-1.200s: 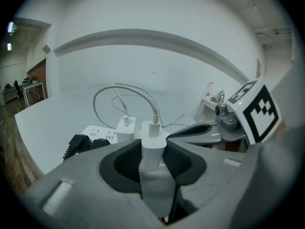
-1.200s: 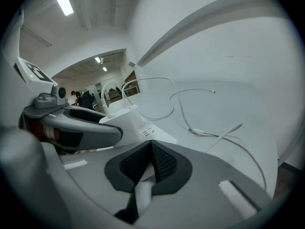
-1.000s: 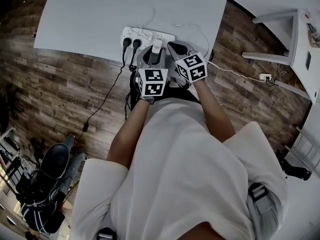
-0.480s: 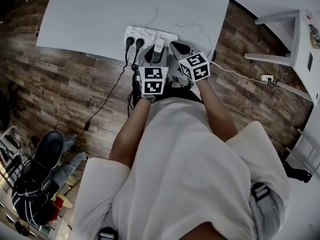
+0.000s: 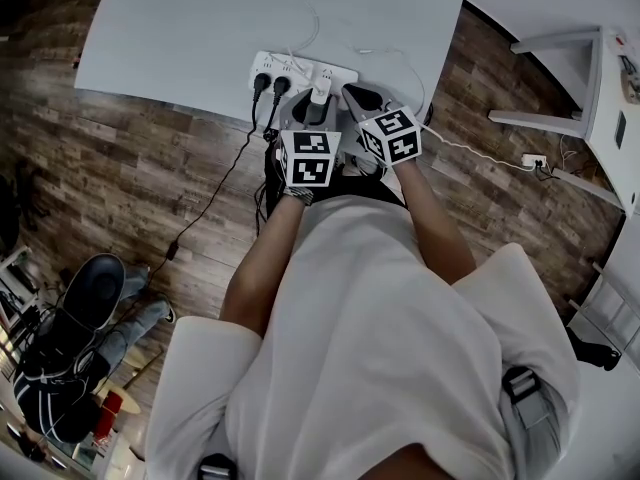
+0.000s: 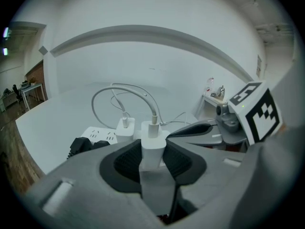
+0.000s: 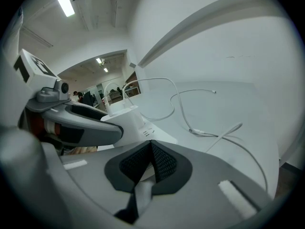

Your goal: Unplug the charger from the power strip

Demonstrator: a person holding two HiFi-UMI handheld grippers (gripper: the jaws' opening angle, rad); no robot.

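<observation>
In left claw [image 6: 153, 162], charger [image 6: 153, 138], long axis vertical

Beyond the white oblong power strip [image 5: 285, 66] we see open white worktop [image 5: 180, 28], crossed only by thin white cables [image 6: 154, 109]. Left of the white cube charger [image 6: 153, 144] stand a second white plug [image 6: 125, 128] and two black plugs [image 5: 259, 84]. The right tool [image 5: 352, 92] crowds its right side.
</observation>
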